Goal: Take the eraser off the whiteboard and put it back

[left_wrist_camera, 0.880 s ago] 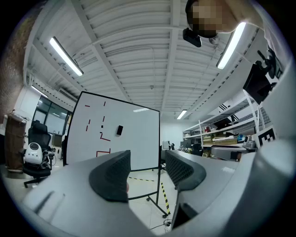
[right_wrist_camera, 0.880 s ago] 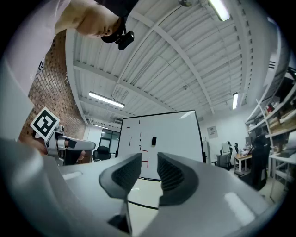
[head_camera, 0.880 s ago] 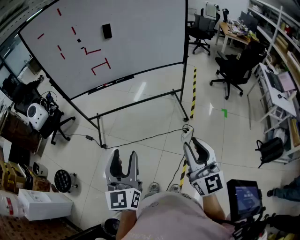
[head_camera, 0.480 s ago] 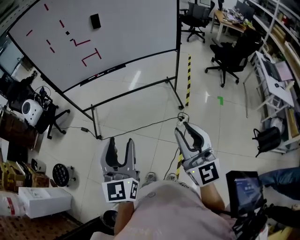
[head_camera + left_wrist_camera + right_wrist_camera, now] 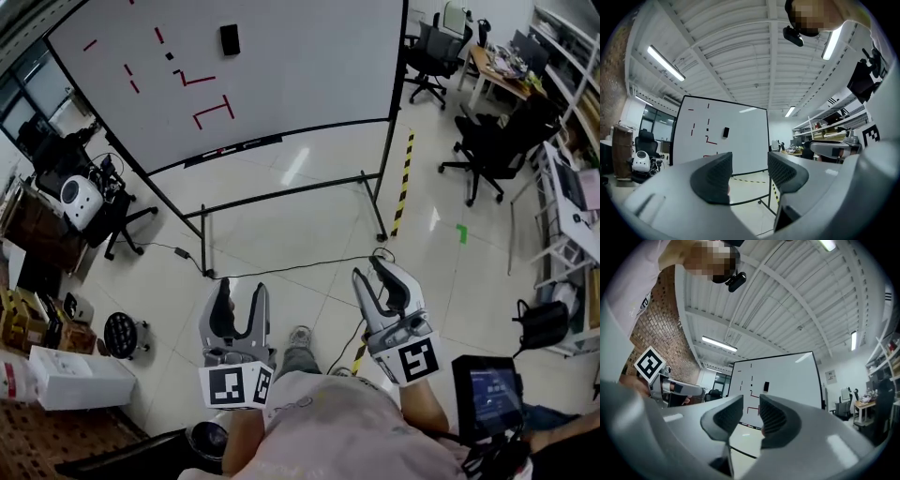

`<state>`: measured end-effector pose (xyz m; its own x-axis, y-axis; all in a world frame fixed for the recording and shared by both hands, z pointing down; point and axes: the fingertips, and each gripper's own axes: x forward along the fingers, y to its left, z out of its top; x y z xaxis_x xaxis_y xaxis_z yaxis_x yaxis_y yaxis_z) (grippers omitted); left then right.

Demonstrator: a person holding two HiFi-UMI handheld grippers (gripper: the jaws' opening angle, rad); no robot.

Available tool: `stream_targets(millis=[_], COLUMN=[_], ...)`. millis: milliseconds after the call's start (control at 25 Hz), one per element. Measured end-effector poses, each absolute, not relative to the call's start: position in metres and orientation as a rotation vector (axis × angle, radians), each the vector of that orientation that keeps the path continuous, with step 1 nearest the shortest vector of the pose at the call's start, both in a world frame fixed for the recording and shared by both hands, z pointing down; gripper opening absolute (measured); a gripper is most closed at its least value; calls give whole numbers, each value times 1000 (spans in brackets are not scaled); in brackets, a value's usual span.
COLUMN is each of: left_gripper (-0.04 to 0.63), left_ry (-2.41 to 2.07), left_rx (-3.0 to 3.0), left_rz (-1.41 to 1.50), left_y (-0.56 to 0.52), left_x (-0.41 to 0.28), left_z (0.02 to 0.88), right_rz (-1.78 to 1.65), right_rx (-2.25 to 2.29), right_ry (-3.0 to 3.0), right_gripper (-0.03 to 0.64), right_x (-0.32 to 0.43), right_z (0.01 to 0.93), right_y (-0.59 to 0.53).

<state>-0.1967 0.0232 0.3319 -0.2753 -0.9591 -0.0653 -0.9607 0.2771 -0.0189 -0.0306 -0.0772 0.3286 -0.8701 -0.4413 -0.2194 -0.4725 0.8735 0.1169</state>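
Facing one whiteboard (image 5: pixel 300 84) bearing one black eraser (image 5: pixel 229 38): left tongs (image 5: pixel 243 287) and right tongs (image 5: pixel 371 270), both parted, empty.

1. Whiteboard (image 5: pixel 300 75): smooth, glossy white face. The dark frame looks like metal.
2. Eraser (image 5: pixel 230 39): matt black.
3. Floor (image 5: pixel 309 225): glossy pale tiles that mirror the lights.
4. Left gripper (image 5: pixel 242 292) and right gripper (image 5: pixel 367 270): smooth grey plastic with a soft sheen. The pads (image 5: pixel 712 176) are dark, matt and finely dimpled.
5. Wall (image 5: pixel 656 333): rough brick.
6. Ceiling (image 5: pixel 740 51): ribbed white sheeting, matt.
7. Shirt (image 5: pixel 347 431): pale cloth.
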Motion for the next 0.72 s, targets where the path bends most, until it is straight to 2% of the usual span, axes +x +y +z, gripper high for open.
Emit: stream_targets(millis=[280,720], left_gripper=[242,251], left_ry=[2438,2273], left_rx=[-1799,-1641], left_rz=[69,-149], left_y=[-78,-415], left_x=[-303,-560], left_z=[314,208], right_rz=[284,275], right_rx=[-626,-865], right_ry=[2857,2934], right_gripper=[101,100], right_x=[-127,-292], right_z=[326,334], right_y=[-148,-324])
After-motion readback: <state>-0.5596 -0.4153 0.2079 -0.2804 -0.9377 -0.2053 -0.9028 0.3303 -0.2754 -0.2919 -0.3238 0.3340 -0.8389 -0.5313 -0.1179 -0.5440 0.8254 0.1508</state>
